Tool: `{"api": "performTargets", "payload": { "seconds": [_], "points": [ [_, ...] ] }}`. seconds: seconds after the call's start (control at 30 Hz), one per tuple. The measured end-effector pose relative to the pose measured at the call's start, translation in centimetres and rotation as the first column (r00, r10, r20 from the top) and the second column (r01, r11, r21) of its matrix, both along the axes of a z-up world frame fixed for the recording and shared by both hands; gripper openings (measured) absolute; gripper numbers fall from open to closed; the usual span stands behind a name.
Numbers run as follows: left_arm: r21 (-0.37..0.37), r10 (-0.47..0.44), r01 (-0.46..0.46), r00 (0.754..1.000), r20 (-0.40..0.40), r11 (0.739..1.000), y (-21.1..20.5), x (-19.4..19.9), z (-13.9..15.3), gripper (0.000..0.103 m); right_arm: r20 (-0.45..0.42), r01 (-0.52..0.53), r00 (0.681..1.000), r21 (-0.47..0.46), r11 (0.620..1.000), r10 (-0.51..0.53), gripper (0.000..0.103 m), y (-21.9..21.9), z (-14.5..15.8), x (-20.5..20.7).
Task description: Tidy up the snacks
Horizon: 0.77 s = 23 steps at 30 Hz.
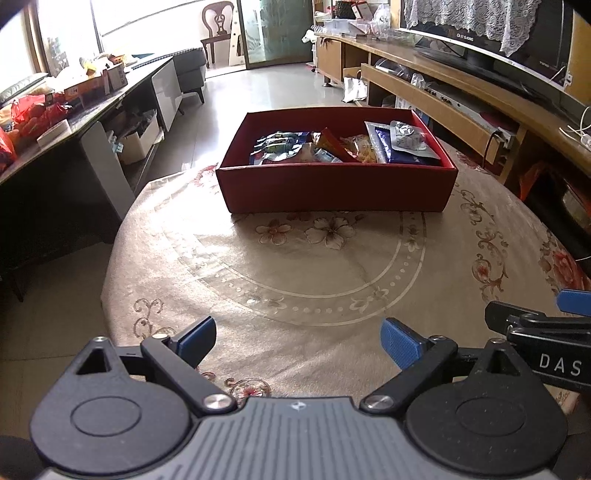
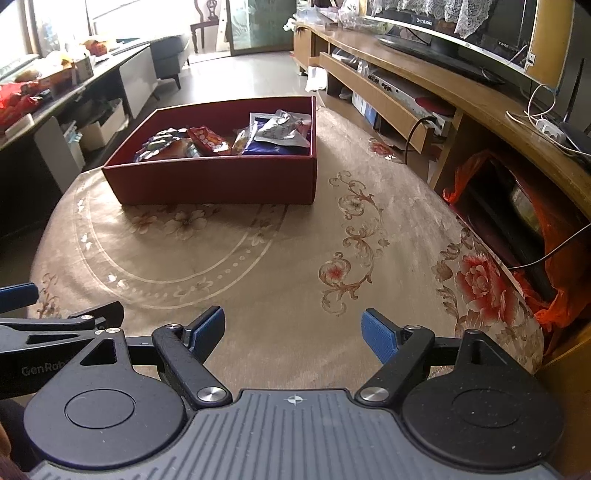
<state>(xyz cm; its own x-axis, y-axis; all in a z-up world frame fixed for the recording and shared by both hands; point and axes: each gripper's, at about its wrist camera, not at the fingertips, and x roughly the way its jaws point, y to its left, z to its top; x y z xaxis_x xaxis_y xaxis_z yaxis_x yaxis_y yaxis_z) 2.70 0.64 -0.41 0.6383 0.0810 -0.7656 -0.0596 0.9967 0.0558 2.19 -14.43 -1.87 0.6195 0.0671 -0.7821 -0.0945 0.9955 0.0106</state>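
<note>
A red box (image 1: 332, 188) stands at the far side of a round table with a beige floral cloth (image 1: 295, 266); it also shows in the right wrist view (image 2: 218, 181). Several snack packets lie inside it: a blue and silver packet (image 1: 402, 142), a red packet (image 1: 332, 144) and a silvery blue one (image 1: 277, 146). The same packets show in the right wrist view (image 2: 280, 129). My left gripper (image 1: 299, 339) is open and empty over the near table edge. My right gripper (image 2: 293, 328) is open and empty beside it, to the right.
A wooden TV stand (image 2: 461, 92) with a television (image 2: 443, 26) runs along the right. A dark side table (image 1: 74, 122) with boxes and red bags stands on the left. An orange bag (image 2: 554, 258) sits right of the table. A chair (image 1: 218, 26) stands far back.
</note>
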Motion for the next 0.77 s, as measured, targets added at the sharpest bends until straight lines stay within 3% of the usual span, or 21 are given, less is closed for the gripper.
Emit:
{"api": "performTargets", "payload": {
  "seconds": [0.77],
  "points": [
    [0.051,0.005,-0.008,0.998,0.064,0.999,-0.1,-1.1,0.9,0.096,0.023,-0.014,1.000,0.027,1.000,0.014,0.086,0.1,0.5,-0.4]
  ]
}}
